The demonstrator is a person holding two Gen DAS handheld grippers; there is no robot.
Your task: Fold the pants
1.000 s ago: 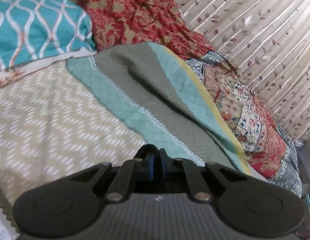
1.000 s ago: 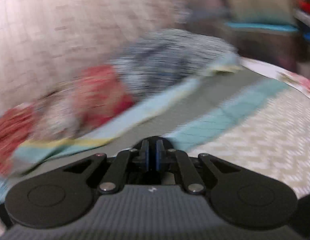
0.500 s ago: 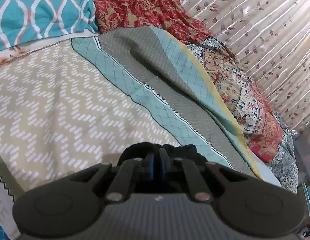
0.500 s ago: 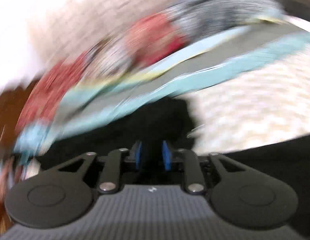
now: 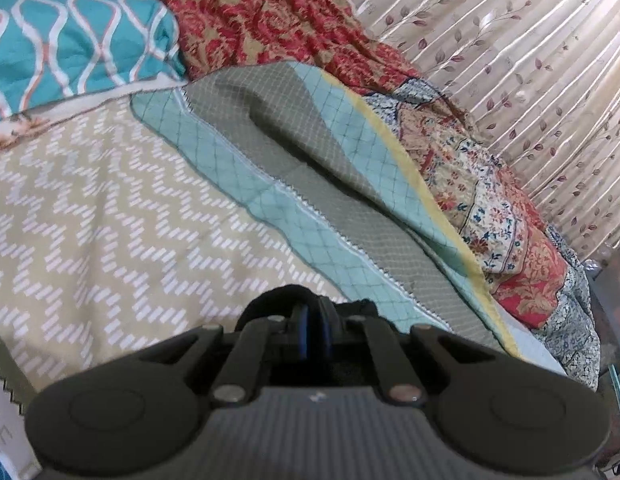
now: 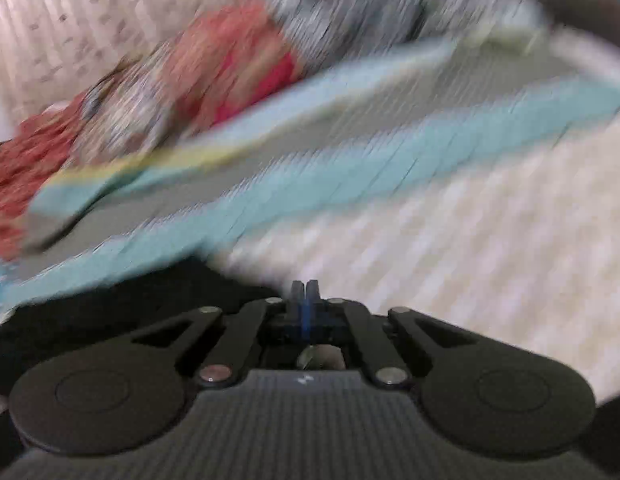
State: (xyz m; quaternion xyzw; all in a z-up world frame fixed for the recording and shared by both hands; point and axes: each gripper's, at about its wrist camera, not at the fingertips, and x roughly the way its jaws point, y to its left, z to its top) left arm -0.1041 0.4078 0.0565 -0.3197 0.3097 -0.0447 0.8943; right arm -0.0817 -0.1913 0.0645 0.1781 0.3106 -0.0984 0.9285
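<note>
The black pants (image 5: 265,304) show only as a bunch of dark cloth around my left gripper (image 5: 312,314), which is shut on it low over the beige zigzag bedspread (image 5: 89,220). In the blurred right wrist view, more of the black pants (image 6: 109,312) lies left of and below my right gripper (image 6: 305,288). Its jaws are closing and the tips meet. No cloth shows between the tips, which stand out against the bedspread (image 6: 470,240).
A teal and grey quilted blanket (image 5: 310,168) lies across the bed ahead. Behind it are a teal patterned pillow (image 5: 69,32), a red floral cloth (image 5: 269,12) and a patchwork quilt (image 5: 490,220). A leaf-print curtain (image 5: 530,60) closes off the right side.
The right gripper dropped toward the bed, opened over the black cloth half a second ago, and its jaws have since come together. The left gripper has stayed shut and almost still.
</note>
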